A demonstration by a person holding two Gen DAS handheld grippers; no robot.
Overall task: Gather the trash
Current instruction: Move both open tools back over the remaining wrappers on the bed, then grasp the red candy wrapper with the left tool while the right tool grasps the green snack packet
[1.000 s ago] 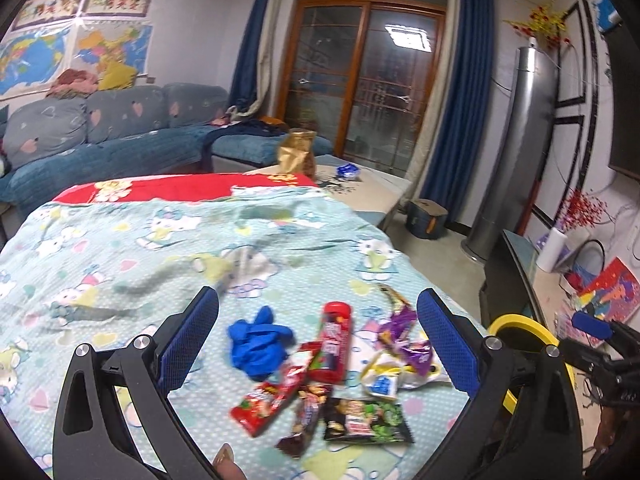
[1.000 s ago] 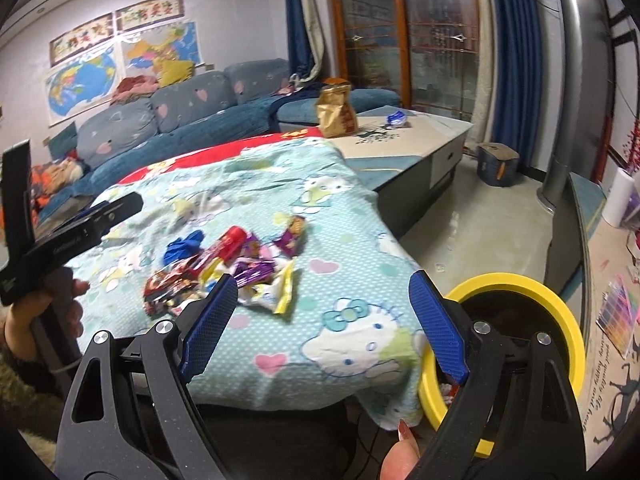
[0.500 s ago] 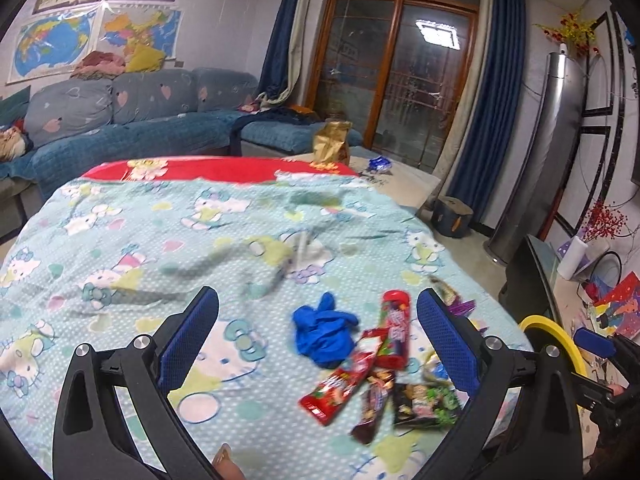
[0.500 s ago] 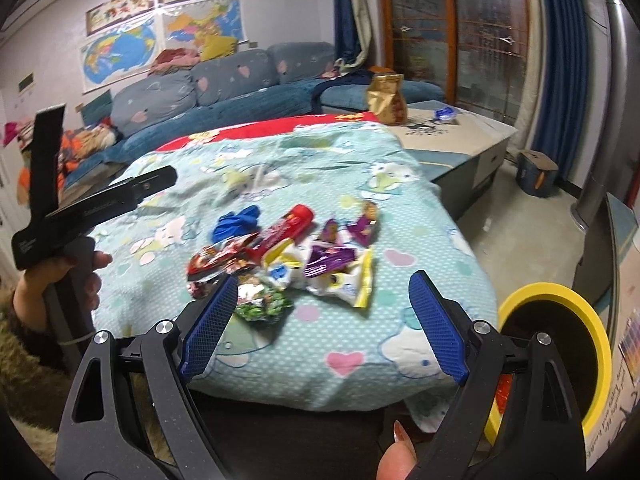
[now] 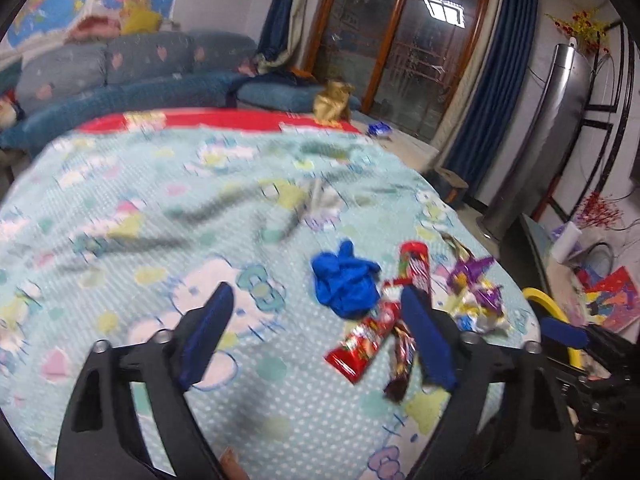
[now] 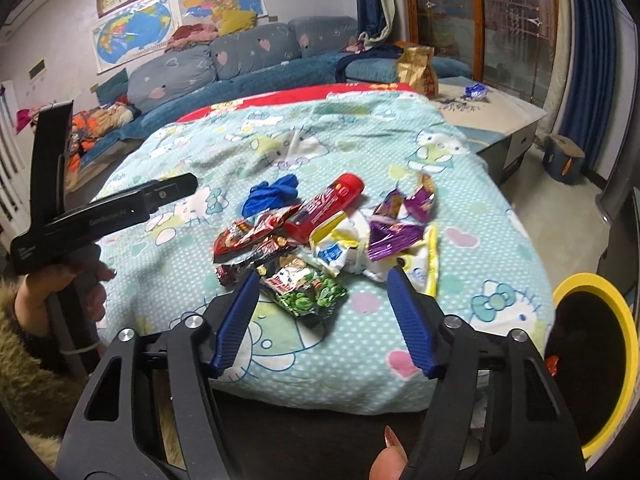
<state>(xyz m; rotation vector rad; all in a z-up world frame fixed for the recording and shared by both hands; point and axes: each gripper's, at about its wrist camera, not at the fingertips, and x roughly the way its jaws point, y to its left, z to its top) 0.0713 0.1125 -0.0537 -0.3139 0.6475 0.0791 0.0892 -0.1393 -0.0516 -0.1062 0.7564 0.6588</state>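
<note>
Trash lies in a loose heap on a table draped with a pale blue cartoon cloth, toward the near right corner. In the heap: a crumpled blue glove, a red tube, a red wrapper, a dark wrapper, a green snack bag, white and yellow packets and purple wrappers. The glove sits at the far left edge of the pile, touching the red wrapper; the tube leans across the middle; the green bag is nearest the table's front edge.

Just past the right corner of the table, lower down, stands a bin with a yellow rim and a dark inside.

The right gripper hovers in front of the table edge, its blue fingers apart and closing, with the green bag in line between them but not touched. The left gripper hangs over the cloth left of the pile, its jaws also apart and closing on nothing; its right finger overlaps the dark wrapper in view. In the right wrist view a hand in a furry sleeve holds the left gripper.

A blue sofa and wall maps fill the background.
</note>
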